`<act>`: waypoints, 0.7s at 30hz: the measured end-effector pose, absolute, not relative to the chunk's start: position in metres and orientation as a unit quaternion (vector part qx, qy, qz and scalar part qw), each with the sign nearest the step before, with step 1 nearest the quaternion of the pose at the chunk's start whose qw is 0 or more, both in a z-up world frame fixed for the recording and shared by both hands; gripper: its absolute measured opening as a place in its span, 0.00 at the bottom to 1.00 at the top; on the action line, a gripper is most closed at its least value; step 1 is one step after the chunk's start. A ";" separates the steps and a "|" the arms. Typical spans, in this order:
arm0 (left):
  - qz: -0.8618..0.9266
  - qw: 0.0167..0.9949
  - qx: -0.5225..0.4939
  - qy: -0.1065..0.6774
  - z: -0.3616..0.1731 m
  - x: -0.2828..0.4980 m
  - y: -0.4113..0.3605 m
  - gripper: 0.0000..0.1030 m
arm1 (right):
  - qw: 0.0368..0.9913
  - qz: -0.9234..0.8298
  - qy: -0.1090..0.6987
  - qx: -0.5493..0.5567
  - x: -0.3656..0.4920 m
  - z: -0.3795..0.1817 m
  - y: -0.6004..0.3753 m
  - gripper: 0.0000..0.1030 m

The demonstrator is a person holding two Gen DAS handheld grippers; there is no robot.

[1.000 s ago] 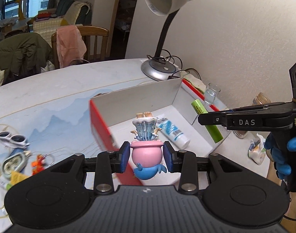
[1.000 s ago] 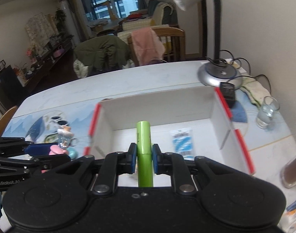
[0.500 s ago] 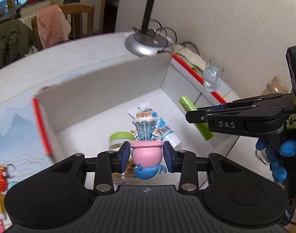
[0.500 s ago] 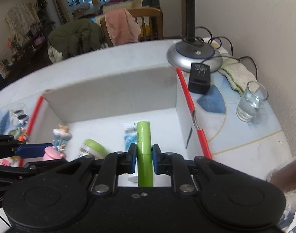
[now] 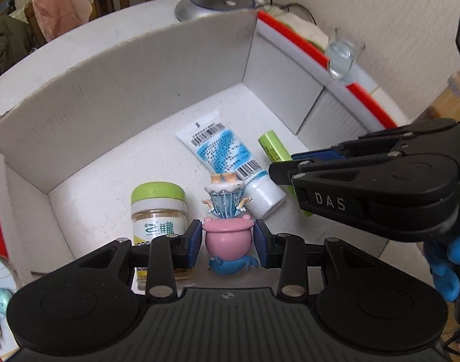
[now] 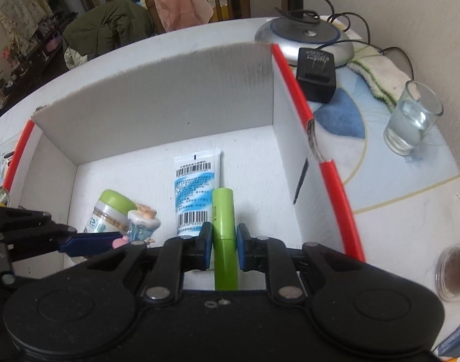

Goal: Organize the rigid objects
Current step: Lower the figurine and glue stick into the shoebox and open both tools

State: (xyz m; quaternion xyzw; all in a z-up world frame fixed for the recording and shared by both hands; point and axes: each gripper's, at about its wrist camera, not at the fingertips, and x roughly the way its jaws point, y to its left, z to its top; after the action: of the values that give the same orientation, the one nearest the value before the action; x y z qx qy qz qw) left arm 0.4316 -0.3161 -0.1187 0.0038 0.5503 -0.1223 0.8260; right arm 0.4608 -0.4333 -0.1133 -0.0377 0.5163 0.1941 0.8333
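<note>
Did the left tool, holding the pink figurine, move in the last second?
Yes. The left tool carried the pink figurine forward over the red-edged box; now it hangs inside, beside the green-lidded jar.

We look down from close above the open white box (image 5: 133, 90), each view riding behind its own gripper. From the left gripper (image 5: 228, 242) the camera faces the box's far wall, the right gripper (image 5: 293, 170) crossing ahead to its right. From the right gripper (image 6: 224, 246) we face the same wall, the left gripper (image 6: 121, 239) low to its left. Both views share the box floor and the blue-and-white tube (image 5: 226, 163).
</note>
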 end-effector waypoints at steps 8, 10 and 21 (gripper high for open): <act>-0.107 0.793 0.028 0.599 -0.130 0.441 -0.320 0.35 | 0.825 0.195 0.530 -0.028 0.463 -0.120 -0.433 0.15; -0.105 0.788 0.032 0.605 -0.132 0.442 -0.320 0.35 | 0.823 0.196 0.532 -0.028 0.462 -0.120 -0.433 0.15; -0.102 0.806 0.019 0.582 -0.122 0.433 -0.317 0.50 | 0.826 0.203 0.525 -0.011 0.454 -0.110 -0.441 0.22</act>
State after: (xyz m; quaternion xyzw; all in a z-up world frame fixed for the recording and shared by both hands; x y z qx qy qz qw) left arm 0.4331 -0.3170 -0.1216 0.0194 0.5824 -0.1024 0.8062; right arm 0.4541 -0.4415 -0.1097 -0.0108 0.5251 0.2031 0.8264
